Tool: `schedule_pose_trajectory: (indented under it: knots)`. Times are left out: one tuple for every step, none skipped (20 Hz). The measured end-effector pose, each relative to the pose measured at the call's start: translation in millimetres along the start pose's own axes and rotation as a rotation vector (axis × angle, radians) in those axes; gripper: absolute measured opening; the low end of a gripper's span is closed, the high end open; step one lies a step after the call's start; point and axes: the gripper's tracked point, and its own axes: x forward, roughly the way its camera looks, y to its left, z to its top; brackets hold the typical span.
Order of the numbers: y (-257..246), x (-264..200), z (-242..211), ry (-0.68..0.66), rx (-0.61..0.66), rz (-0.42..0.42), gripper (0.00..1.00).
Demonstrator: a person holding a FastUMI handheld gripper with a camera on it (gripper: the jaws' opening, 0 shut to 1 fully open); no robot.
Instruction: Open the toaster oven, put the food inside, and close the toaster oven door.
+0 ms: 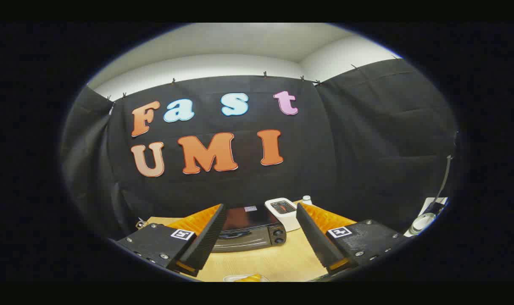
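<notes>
A dark toaster oven point(250, 231) stands on the wooden table point(282, 260), beyond the fingers and seen in the gap between them. Its door looks closed, with a handle across the front and two knobs point(278, 236) on the right side. My gripper point(259, 228) is open, held above the table and well short of the oven, with nothing between its fingers. Near the table's front edge, below the fingers, a pale plate point(244, 278) holds yellowish food point(250, 278); just a sliver of it shows.
A small white device point(283, 212) stands just right of the oven, with a small white bottle point(307, 199) behind it. Further right, past the right finger, a clear round object point(422, 222) lies on something white. Black cloth walls close the booth behind and on both sides.
</notes>
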Motion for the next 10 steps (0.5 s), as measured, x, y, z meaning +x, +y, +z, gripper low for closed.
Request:
schedule_pose_trajectory:
  knots:
    - [4, -3, 0, 0.001, 0.006, 0.005, 0.99]
    - [7, -4, 3, -0.008, 0.01, 0.006, 0.99]
    - [9, -5, 4, -0.013, 0.006, 0.004, 0.98]
    - [11, -6, 1, -0.009, 0.0, 0.003, 0.98]
    - [14, -5, -2, -0.003, -0.009, 0.007, 0.98]
    - [18, -6, -3, 0.0, -0.015, 0.01, 0.98]
    - [21, -8, -2, 0.002, -0.021, 0.014, 0.98]
    - [24, -8, -2, 0.003, -0.027, 0.021, 0.99]
    - [27, -8, -2, 0.005, -0.031, 0.025, 0.99]
    - [28, -7, -2, 0.006, -0.035, 0.027, 0.99]
